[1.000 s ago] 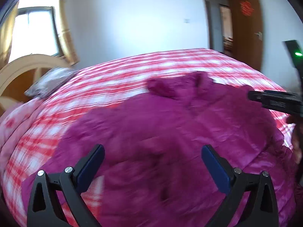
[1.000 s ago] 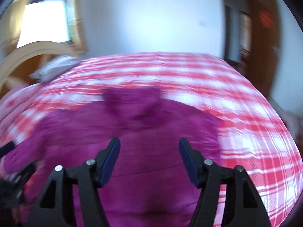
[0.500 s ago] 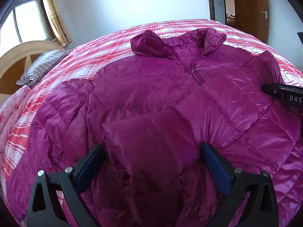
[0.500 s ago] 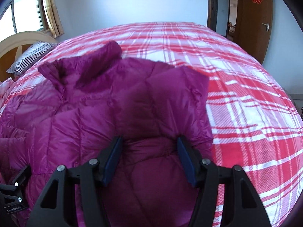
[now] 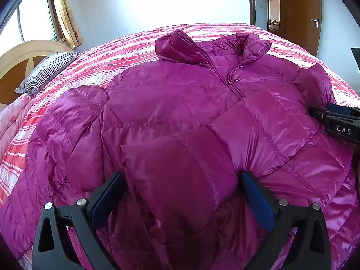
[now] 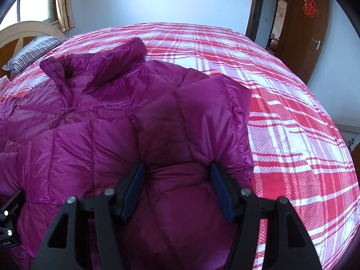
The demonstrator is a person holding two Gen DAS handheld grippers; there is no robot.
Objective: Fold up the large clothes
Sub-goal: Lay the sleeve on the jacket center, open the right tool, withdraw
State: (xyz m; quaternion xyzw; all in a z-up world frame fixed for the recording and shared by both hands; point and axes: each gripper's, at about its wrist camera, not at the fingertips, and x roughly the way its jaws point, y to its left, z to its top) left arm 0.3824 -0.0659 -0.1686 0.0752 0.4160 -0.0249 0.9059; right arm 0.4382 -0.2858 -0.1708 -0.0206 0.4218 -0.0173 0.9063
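Note:
A magenta quilted down jacket point(image 5: 180, 103) lies front up on the bed, collar toward the far side, zip partly closed. It also shows in the right wrist view point(image 6: 94, 117). My left gripper point(image 5: 180, 182) is open, with a folded sleeve of the jacket lying between its blue pads. My right gripper point(image 6: 177, 175) is open, its pads on either side of the other folded sleeve at the jacket's right edge. The right gripper also shows at the right edge of the left wrist view point(image 5: 337, 119).
The bed has a red and white checked cover point(image 6: 292, 117). A striped pillow point(image 5: 45, 72) lies by the curved wooden headboard point(image 5: 20, 54) at the left. A brown door point(image 6: 310, 27) stands at the far right.
Both grippers have come down low onto the jacket. The jacket's sleeves now lie folded over its front between the pads. The last half second shows little further movement.

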